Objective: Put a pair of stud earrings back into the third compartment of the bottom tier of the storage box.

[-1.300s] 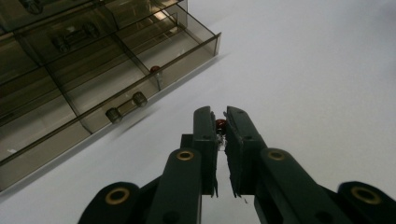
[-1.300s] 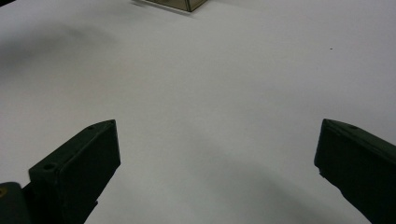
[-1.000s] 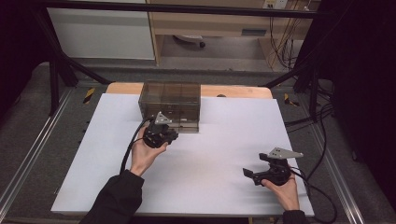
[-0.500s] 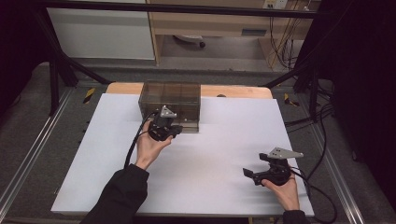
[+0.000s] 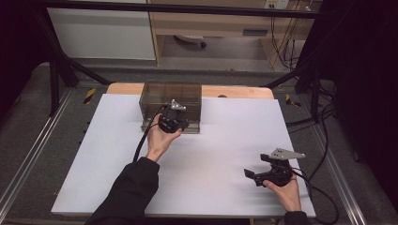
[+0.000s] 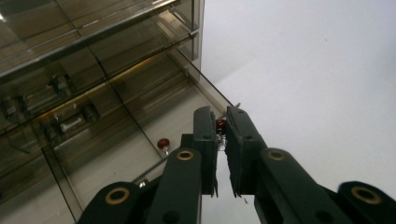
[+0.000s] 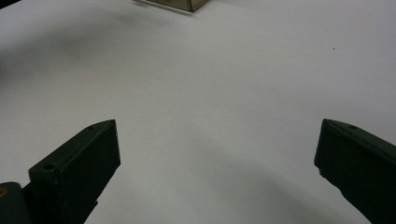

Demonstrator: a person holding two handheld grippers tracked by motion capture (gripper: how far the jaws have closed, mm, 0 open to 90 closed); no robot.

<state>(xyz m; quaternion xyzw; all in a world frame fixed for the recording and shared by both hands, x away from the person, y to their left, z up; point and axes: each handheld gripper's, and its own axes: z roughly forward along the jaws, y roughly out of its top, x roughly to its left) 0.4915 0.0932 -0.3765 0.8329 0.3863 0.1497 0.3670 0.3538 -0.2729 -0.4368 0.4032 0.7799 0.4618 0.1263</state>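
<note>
At the front face of the smoky, clear-walled plastic drawer box [image 5: 171, 105], the left gripper [image 6: 221, 122] pinches a small round red knob [image 6: 220, 124], while the right gripper [image 7: 217, 158], well apart from the box, gapes wide, holding nothing.

Lab: black camera frame [image 5: 56, 70], cables [image 5: 286, 37], white table [image 5: 225, 140].

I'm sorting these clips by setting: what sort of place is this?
Probably a lab or workshop recording bench, not a home. A white table stands inside a black metal frame, loose cables trail over grey carpet, and a person works a smoky clear drawer box with the left gripper.
</note>
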